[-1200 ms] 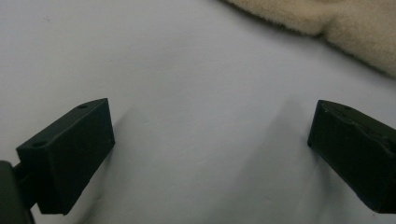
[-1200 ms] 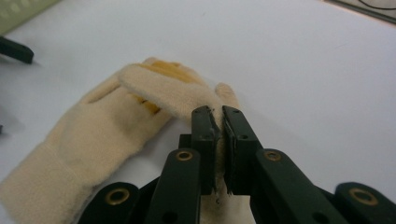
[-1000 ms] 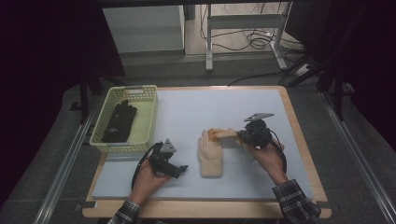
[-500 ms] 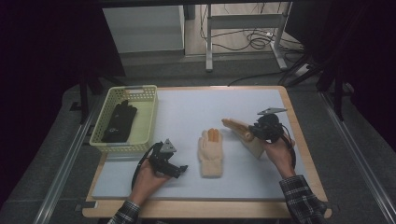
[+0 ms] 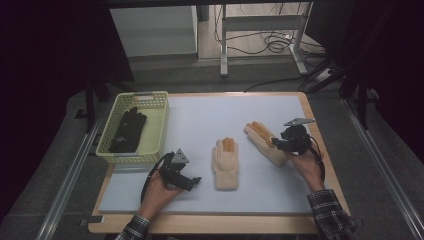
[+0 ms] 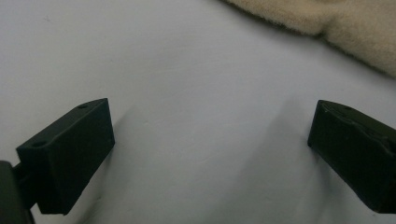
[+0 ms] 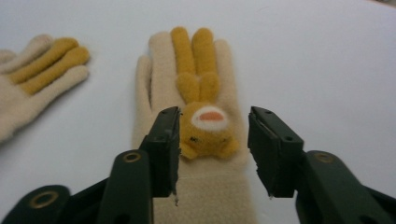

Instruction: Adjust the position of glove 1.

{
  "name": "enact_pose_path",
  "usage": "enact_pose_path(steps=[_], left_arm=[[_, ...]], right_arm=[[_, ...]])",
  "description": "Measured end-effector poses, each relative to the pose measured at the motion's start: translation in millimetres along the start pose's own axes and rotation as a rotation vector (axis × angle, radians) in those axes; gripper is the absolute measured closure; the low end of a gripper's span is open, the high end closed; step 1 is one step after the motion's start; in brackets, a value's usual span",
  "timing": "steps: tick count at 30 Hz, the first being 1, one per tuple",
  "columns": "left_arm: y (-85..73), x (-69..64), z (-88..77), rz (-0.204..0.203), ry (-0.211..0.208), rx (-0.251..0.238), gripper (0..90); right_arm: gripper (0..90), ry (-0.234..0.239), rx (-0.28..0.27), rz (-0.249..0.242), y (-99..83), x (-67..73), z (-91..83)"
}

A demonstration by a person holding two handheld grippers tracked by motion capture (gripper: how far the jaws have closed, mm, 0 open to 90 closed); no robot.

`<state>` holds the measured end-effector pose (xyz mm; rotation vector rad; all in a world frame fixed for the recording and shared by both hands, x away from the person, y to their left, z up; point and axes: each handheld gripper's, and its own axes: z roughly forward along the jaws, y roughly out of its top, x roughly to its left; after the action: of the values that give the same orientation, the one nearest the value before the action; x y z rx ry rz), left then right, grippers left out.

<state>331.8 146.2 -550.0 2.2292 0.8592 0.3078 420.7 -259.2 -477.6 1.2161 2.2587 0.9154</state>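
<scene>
Right tool (image 7: 214, 154) just been opening, released, cream glove (image 7: 196, 88) lying beneath its jaws

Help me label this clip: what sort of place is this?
Probably a lab or recording workspace, not a home: a padded table ringed by dark curtains, a metal frame with loose cables on the floor behind, and handheld grippers working cream gloves beside a basket.

Fuzzy fleece glove (image 7: 187, 116) (cream, mustard); smooth matt white mat (image 5: 200, 120); plastic basket (image 5: 155, 125).
</scene>
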Motion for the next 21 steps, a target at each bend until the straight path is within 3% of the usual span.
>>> enact_pose_path(steps=[2,6,10,12,14,17,21], left_arm=[[0.0,0.2,-0.2,0.003,0.000,0.003,0.6],[0.0,0.1,-0.1,0.001,0.000,0.002,0.6],[0.0,0.1,-0.1,0.001,0.000,0.002,0.6],[0.0,0.1,-0.1,0.001,0.000,0.002,0.6],[0.0,0.1,-0.1,0.001,-0.001,0.002,0.6],[0.0,0.1,-0.1,0.001,0.000,0.002,0.6],[0.0,0.2,-0.1,0.002,0.000,0.001,0.6]], right_arm=[[48.0,0.010,-0.001,-0.008,-1.3,-0.3,3.7],[43.0,0.041,0.001,-0.075,-4.4,2.4,22.1],[45.2,0.013,0.048,-0.129,-7.6,4.2,39.6],[54.5,0.043,0.044,-0.103,-10.0,1.8,43.5],[58.8,0.042,0.045,-0.069,-9.9,0.9,42.5],[61.1,0.009,0.063,-0.067,-7.6,5.9,37.2],[61.2,0.023,0.030,0.021,-0.4,14.6,18.6]])
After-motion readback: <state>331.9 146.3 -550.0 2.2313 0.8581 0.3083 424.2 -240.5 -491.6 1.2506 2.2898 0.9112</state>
